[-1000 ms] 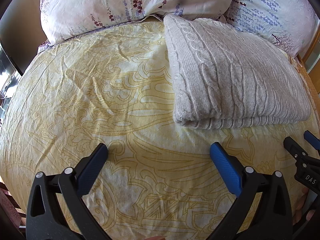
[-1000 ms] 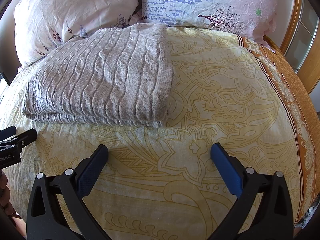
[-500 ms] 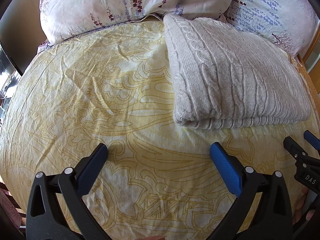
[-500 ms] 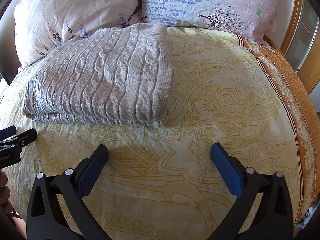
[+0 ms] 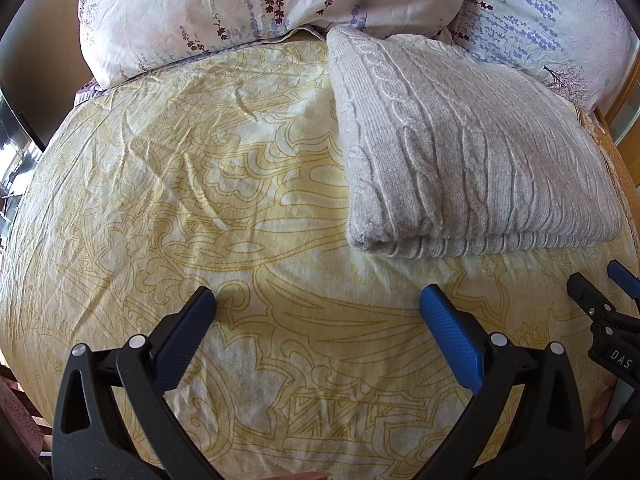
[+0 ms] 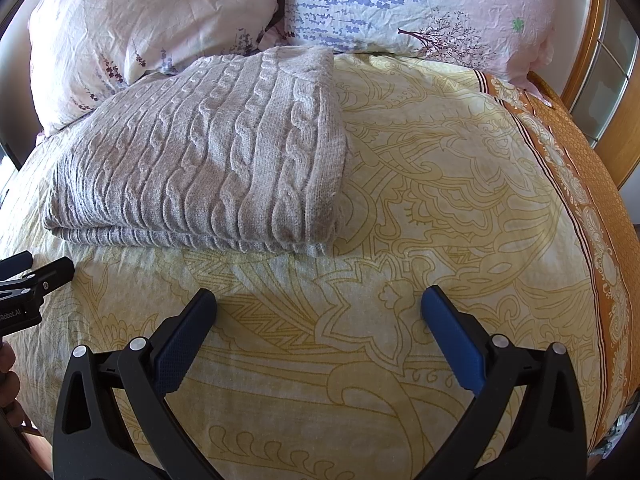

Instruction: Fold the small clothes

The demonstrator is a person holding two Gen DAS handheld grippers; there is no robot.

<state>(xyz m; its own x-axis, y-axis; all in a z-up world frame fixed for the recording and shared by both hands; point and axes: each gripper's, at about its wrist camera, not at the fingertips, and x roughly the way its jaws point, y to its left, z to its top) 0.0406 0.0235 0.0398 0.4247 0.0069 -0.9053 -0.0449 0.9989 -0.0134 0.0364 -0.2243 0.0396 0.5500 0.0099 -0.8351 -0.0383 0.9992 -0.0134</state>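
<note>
Both tongs spread, empty | left tongs (image 5: pixel 318 306); right tongs (image 6: pixel 319 306) hover before folded sweater (image 5: pixel 460 152)

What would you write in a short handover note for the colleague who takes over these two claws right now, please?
Left claw: open, holding nothing, above bare bedspread, short of the sweater's near-left corner.
Right claw: open, holding nothing, above the bedspread, short of the sweater's near-right corner.
Grey cable-knit sweater: lies on the bed as a neat layered rectangle, its far edge against the two floral pillows.
Done: this sweater looks folded, as far as its stacked near edge shows.
Left: probably nothing on this piece; no other garment is in view, so check for the next one.
</note>
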